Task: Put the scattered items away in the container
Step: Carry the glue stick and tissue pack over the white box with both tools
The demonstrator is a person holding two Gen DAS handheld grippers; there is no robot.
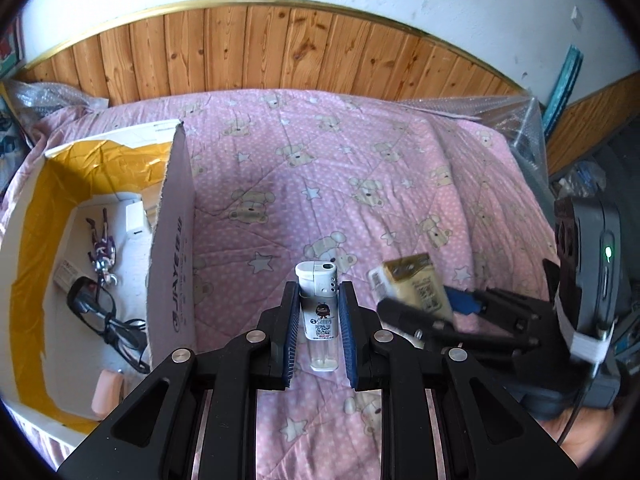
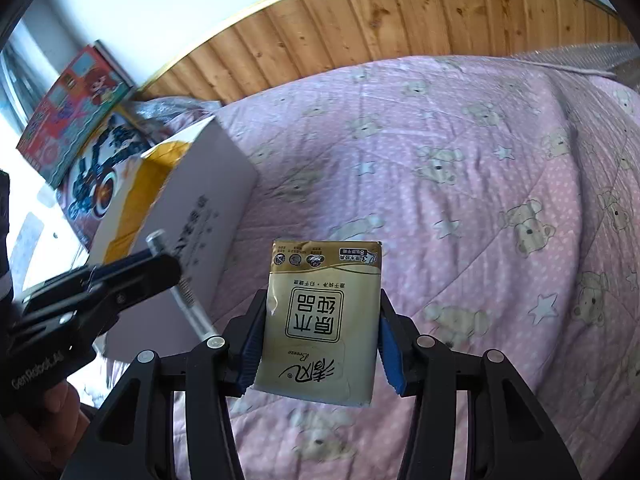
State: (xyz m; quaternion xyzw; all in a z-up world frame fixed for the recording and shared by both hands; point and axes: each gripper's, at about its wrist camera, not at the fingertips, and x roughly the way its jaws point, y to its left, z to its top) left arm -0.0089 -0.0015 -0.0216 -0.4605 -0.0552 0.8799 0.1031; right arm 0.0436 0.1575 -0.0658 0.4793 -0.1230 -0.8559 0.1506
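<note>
My left gripper is shut on a white lighter, held upright above the pink quilt. My right gripper is shut on a tan tissue pack, its blue pads pressing both sides. In the left wrist view the tissue pack and the right gripper hang just to the right. The open cardboard box with yellow tape stands at the left; inside lie glasses, a keychain figure and a white charger. The box is at the left in the right wrist view, with the left gripper before it.
A pink quilt with bear prints covers the bed. Wooden panelling backs it. Bubble wrap lies at the right edge, and colourful toy boxes stand behind the container. A hand holds the left gripper.
</note>
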